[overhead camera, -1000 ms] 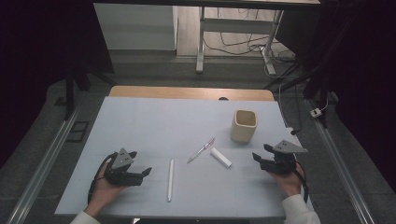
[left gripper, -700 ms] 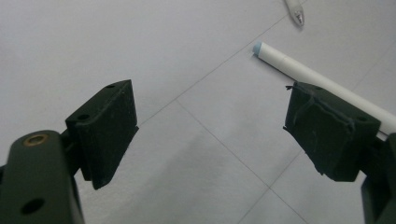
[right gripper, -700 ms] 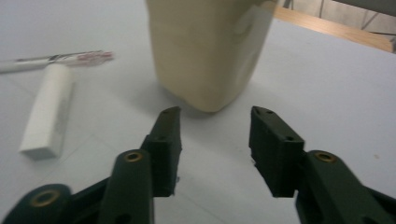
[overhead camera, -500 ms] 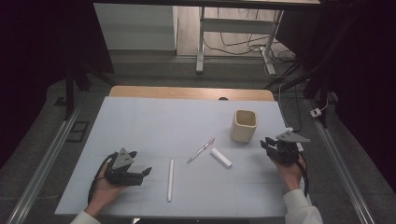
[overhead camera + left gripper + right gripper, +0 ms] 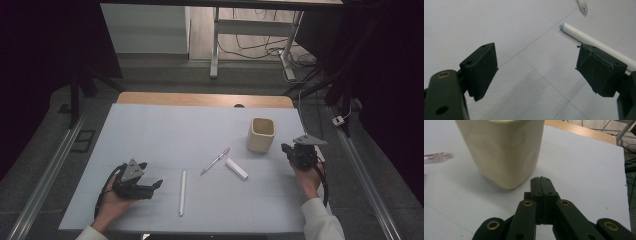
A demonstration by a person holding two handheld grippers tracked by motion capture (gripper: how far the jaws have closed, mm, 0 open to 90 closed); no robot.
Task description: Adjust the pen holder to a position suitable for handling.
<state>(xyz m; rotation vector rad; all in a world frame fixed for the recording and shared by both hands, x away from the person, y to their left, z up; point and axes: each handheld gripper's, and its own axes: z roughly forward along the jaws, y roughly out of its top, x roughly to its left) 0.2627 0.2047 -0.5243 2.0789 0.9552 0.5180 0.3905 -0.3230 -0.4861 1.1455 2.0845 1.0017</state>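
Beside cup (image 5: pixel 501 152), right gripper (image 5: pixel 541 180) fingers just pressed together, pen (image 5: pixel 437 157) blurred, perhaps cropped.

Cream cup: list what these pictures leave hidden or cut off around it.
- Cream cup: rim cut off by the top edge in the right gripper view; inside hidden by its wall in the high view.
- Clear pen: blurred, cut off by the left edge in the right gripper view.

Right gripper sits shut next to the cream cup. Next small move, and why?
Probably reopen the right gripper: its jaws have just been closing and now meet with nothing between them, short of the cream square plastic cup. The pens still lie on the pale table, so it needs open jaws to grasp anything.
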